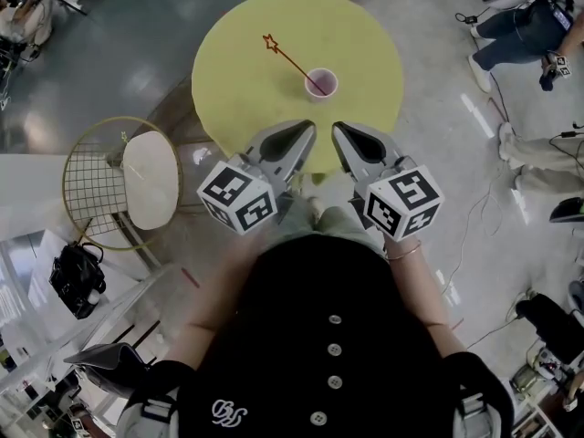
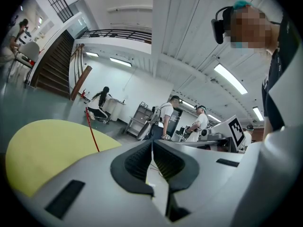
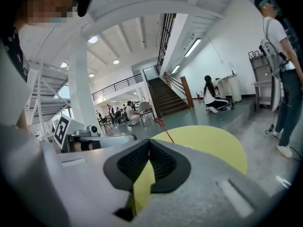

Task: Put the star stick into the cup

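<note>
Head view: the stick (image 1: 294, 62) is seen leaning in the cup (image 1: 320, 84), lower end inside, star up and to the left over bare tabletop. The cup is set right of the middle of the round yellow table (image 1: 237, 89), well in from every edge. The left gripper (image 1: 303, 133) and right gripper (image 1: 343, 133) are held side by side at the table's near edge, a narrow gap kept between the 2. Open tabletop is left between their tips and the cup. A wire chair (image 1: 91, 185) is stood just left of the table.

Left gripper view: the jaws are pressed together with nothing between them. The table's curved edge is seen at the left, and the stick (image 2: 92, 132) rises beyond the gripper body.

Right gripper view: the jaws are likewise closed and empty. The table (image 3: 213, 145) spreads ahead to the right, its far edge clear against open floor (image 3: 265, 136); the stick (image 3: 164, 129) is seen slanting up just past the jaw tips.
</note>
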